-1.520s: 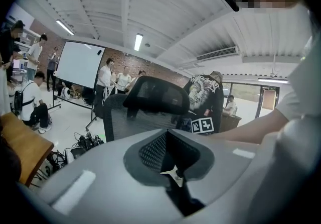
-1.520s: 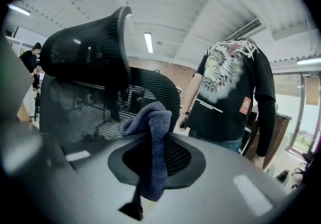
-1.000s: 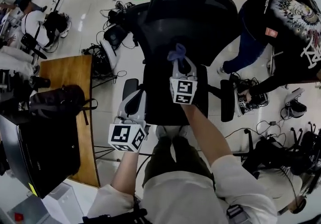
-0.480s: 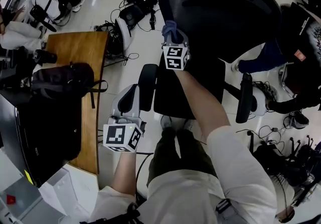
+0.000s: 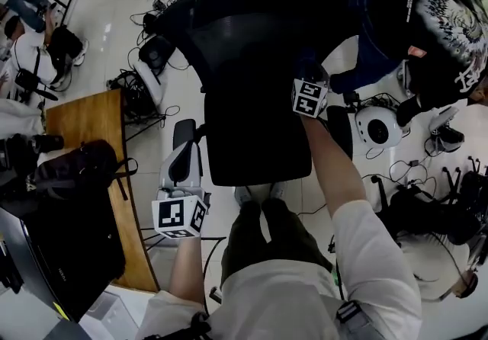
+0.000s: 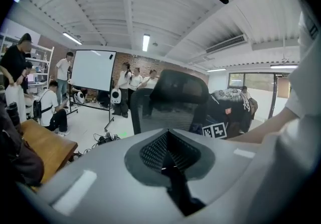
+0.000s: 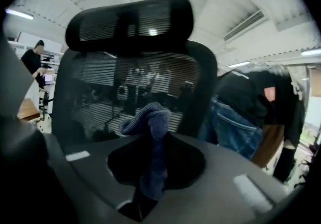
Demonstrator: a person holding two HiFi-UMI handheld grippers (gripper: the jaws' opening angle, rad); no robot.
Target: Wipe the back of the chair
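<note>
Cloth (image 7: 152, 132) pinched in R gripper (image 7: 148, 170) near chair back (image 7: 100, 85); L gripper (image 6: 168, 161) closed.

**Crowded right, open left**

The chair back (image 5: 267, 18) rises directly ahead, blocking passage. A bystander (image 5: 435, 18) stands just beside its right edge, near the right gripper (image 5: 307, 70) and its cloth (image 7: 150, 127), leaving what seems a narrow gap there. Left of the chair, the floor (image 5: 107, 7) lies open, cluttered by cables (image 5: 152, 79) and bounded by a wooden table (image 5: 84, 113); an armrest (image 5: 183, 133) juts between.
</note>
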